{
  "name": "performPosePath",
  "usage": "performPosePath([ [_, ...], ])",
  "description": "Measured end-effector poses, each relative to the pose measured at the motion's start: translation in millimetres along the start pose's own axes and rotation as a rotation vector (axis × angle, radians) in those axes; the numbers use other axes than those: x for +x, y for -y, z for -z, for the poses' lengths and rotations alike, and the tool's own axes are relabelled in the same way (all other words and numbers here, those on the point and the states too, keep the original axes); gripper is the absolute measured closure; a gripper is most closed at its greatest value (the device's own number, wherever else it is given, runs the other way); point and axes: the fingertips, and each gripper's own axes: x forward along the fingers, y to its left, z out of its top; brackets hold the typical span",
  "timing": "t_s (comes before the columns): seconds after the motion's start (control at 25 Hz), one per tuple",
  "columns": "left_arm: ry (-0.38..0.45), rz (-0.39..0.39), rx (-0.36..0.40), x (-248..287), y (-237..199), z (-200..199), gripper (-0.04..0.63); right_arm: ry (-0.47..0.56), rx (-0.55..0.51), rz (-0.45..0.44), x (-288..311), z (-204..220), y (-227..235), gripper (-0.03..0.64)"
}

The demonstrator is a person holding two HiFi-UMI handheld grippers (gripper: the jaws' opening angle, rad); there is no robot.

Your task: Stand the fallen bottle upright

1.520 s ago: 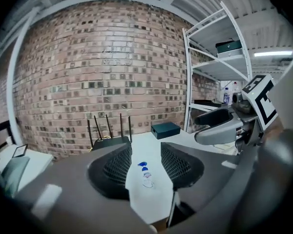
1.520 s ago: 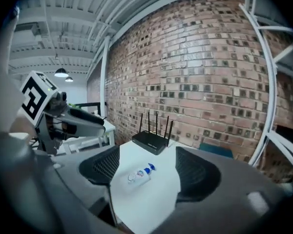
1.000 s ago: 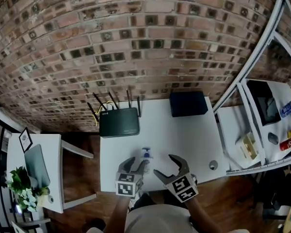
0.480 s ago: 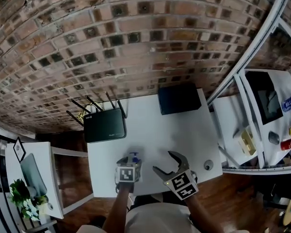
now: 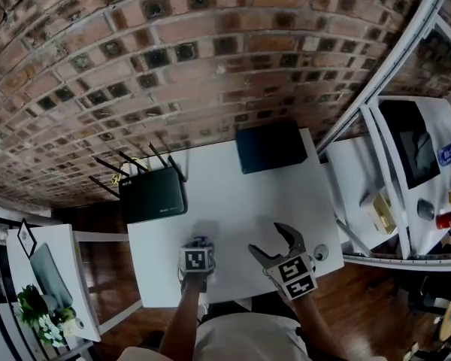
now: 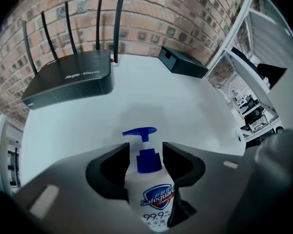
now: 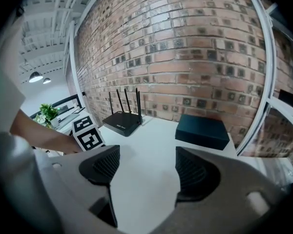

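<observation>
Left gripper (image 6: 145, 152): jaws partly open, just closing slightly, pads against both sides of soap bottle (image 6: 154, 199) near front edge of white table (image 5: 233, 194). Right gripper (image 7: 142, 167): jaws wide apart, empty, above table.

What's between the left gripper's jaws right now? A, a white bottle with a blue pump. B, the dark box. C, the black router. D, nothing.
A: the left gripper view shows the white bottle between the left gripper's jaws, which have just been closing.
</observation>
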Motion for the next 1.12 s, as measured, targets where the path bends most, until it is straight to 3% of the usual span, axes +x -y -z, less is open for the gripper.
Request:
performPosePath([
  [0.08, 0.049, -0.001, 0.033, 3, -2, -14, 0.365, -0.002, 0.002, -0.006, 2, 0, -1, 0.273],
  [0.24, -0.031, -0.051, 0.072, 0, -9, -2, 0.426, 0.002, -0.004, -0.029, 6, -2, -12, 0.273],
  [0.4, -0.025, -0.028, 0.009, -11, -2, 9, 0.429, 0.009, -0.026, -0.043, 7, -7, -20, 0.273],
  [0.76, 0.325, -0.111, 0.029, -68, -28, -55, 0.431, 0.015, -0.059, -0.047, 12, -22, -28, 0.273],
  [1.12, 0.597, -0.169, 0.074, -118, -36, -69, 0.433, 0.025, -0.103, -0.084, 17, -33, -53, 0.273],
])
